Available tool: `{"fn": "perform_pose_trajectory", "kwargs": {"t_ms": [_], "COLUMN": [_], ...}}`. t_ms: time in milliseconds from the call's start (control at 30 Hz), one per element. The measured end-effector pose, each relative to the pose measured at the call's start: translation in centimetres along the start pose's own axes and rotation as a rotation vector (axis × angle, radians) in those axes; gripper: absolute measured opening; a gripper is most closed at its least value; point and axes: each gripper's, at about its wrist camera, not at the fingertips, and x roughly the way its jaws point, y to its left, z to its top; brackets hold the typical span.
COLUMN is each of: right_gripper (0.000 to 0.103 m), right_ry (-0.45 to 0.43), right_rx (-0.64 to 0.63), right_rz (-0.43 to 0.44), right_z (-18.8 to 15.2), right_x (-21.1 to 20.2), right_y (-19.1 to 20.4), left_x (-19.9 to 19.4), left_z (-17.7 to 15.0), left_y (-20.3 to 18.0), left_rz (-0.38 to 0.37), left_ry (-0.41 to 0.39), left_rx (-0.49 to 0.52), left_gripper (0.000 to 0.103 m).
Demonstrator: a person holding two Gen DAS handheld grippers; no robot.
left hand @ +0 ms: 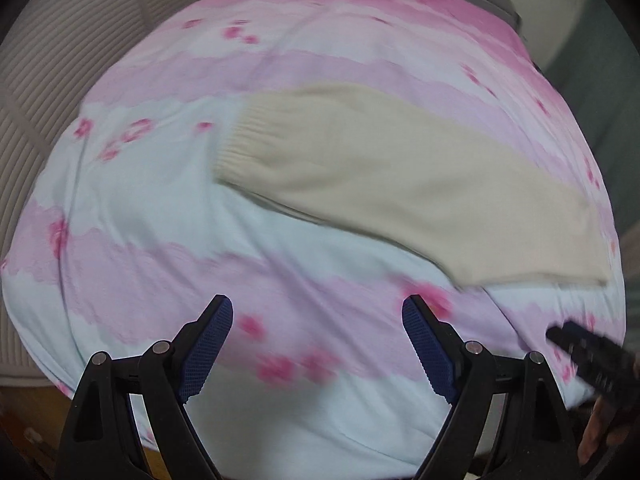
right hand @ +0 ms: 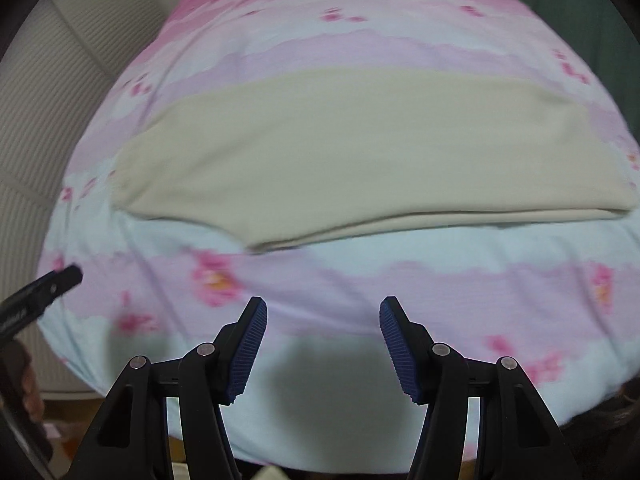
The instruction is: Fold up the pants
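broadly, cream pants lay flat across pink flowered bedcover, already doubled: stacked layers showed at near edge, ribbed cuff at one end. left gripper hung above bare cover, jaws wide apart, nothing between. right gripper likewise short of near edge, jaws partly apart, empty. both clear of cloth, probably positioned for next fold or finished. frames blurred.
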Motion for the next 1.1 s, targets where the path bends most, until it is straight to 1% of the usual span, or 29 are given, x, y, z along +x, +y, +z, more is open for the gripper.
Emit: {"fn": "perform_pose_trajectory", "kwargs": {"t_ms": [33,67,133,167,267,333,400,467,533,633,733,867,900,933,967,1000,1033,1067,1100], "right_gripper": [0.059,0.059,0.059,0.059,0.059,0.059,0.059,0.059,0.059,0.059,0.059,0.059,0.059,0.059,0.059,0.059,0.059,0.059,0.059], "right_ry": [0.009,0.016,0.034,0.044,0.085,0.109,0.134,0.149,0.162,0.174,0.179,0.172,0.171,0.176,0.181,0.186,0.189,0.191,0.195], "right_rx": [-0.022,-0.036,-0.074,-0.087,-0.074,-0.040,0.018,0.060,0.102,0.132,0.123,0.074,0.069,0.064,0.063,0.066,0.076,0.082,0.086], "right_rz": [0.013,0.022,0.036,0.036,0.046,0.058,0.052,0.040,0.046,0.048,0.048,0.047,0.050,0.057,0.067,0.075,0.084,0.089,0.093], "right_z": [0.2,0.3,0.8,1.1,2.2,2.7,3.1,3.1,3.2,3.3,3.4,3.7,3.6,3.7,3.8,3.8,3.9,4.0,4.0], "right_x": [0.8,1.3,3.1,4.0,6.5,7.7,9.1,10.0,10.6,11.5,12.2,12.7,12.7,13.0,13.1,13.2,13.4,13.5,13.6], "right_y": [2.0,3.3,6.2,7.0,8.0,8.0,7.6,7.4,7.1,7.1,7.7,8.5,8.6,8.6,8.5,8.4,8.2,8.2,8.1], "left_x": [0.4,0.9,1.9,2.6,5.5,7.4,9.6,11.3,13.2,15.6,17.7,19.4,19.9,20.0,19.7,19.1,18.5,17.5,16.8], "left_z": [0.7,1.5,2.6,3.3,5.3,6.3,7.1,7.7,8.2,8.7,9.6,11.0,11.4,11.7,12.1,12.4,12.7,13.1,13.4], "left_y": [1.7,3.1,4.9,5.7,7.3,8.0,8.8,9.2,9.5,9.8,9.9,9.0,8.7,8.4,8.2,8.1,8.2,8.3,8.2], "left_rz": [-0.004,-0.024,-0.060,-0.076,-0.141,-0.171,-0.225,-0.247,-0.259,-0.257,-0.254,-0.246,-0.245,-0.244,-0.224,-0.211,-0.195,-0.187,-0.195], "left_ry": [-0.006,-0.010,-0.021,-0.029,-0.021,0.000,0.027,0.050,0.070,0.094,0.122,0.127,0.134,0.142,0.146,0.134,0.126,0.105,0.084], "left_rx": [-0.025,-0.051,-0.076,-0.091,-0.155,-0.204,-0.269,-0.307,-0.335,-0.355,-0.386,-0.419,-0.426,-0.426,-0.426,-0.425,-0.422,-0.419,-0.412], "left_gripper": [0.087,0.087,0.087,0.087,0.087,0.087,0.087,0.087,0.087,0.087,0.087,0.087,0.083,0.074,0.061,0.051,0.037,0.031,0.029]}}
